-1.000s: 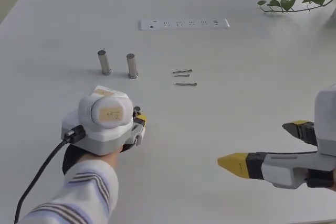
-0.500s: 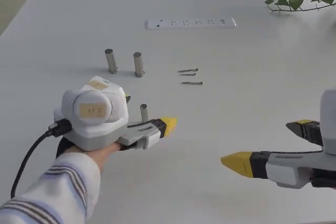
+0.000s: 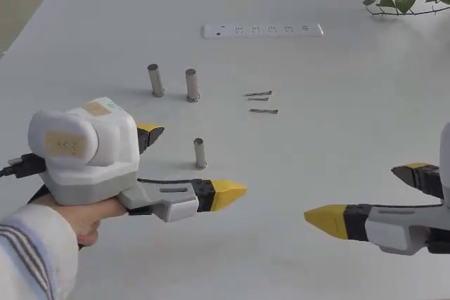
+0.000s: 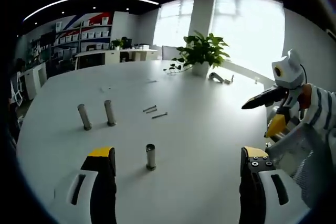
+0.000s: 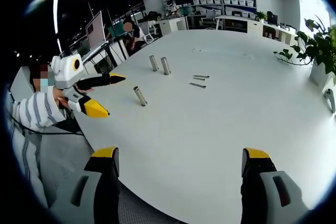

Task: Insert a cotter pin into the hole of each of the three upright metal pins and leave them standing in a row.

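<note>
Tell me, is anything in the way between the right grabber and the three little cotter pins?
No, nothing visible is. Just bare white table lies between the open right gripper and the three cotter pins. The nearest metal pin stands off to the left, not on that path.

Your headset looks down on the worktop (image 3: 337,68) from close above; both tool cameras skim low across it, sharing the lone pin (image 3: 200,153).

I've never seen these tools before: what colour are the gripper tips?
Yellow fingertips, clearest in the head view.
</note>
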`<state>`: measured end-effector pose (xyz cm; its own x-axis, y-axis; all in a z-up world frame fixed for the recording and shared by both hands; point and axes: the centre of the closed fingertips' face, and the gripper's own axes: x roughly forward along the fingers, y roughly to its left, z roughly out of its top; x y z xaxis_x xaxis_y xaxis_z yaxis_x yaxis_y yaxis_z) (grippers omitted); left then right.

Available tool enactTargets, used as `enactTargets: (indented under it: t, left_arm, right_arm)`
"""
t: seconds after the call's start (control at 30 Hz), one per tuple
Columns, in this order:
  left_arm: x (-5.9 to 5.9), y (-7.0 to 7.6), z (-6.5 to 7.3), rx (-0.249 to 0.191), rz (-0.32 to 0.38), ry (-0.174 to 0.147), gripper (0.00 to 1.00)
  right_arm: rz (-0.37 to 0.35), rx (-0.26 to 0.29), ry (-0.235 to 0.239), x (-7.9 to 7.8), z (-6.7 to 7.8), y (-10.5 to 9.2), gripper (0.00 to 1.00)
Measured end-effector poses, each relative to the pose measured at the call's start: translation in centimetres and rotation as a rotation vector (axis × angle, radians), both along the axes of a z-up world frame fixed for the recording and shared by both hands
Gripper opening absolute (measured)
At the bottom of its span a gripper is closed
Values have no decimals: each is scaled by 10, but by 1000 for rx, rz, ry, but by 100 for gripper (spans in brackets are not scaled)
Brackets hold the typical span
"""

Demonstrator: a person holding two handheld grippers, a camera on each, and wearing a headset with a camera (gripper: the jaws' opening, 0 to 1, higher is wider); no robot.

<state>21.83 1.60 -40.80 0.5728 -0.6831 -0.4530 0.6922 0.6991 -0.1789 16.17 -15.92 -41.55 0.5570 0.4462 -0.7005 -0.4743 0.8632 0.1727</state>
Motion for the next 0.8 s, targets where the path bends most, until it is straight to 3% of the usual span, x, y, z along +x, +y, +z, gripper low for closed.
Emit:
enactTargets:
  t: [0.2, 0.33, 0.43, 0.5, 0.8]
  left_arm:
    - [-8, 8, 8, -47, 0, 38, 99]
    - [-11, 15, 11, -44, 12, 55, 99]
    - [-14, 16, 14, -88, 37, 97, 99]
    - [-14, 18, 15, -99, 47, 103, 99]
    - [-14, 25, 9, -56, 78, 122, 99]
  right_arm:
    - [5, -3, 4, 0, -1, 0, 96]
    - [6, -1, 7, 0, -2, 2, 96]
    - [12, -1, 10, 0, -3, 3, 96]
    - [14, -1, 11, -1, -4, 4, 96]
    - [15, -1, 16, -1, -5, 5, 95]
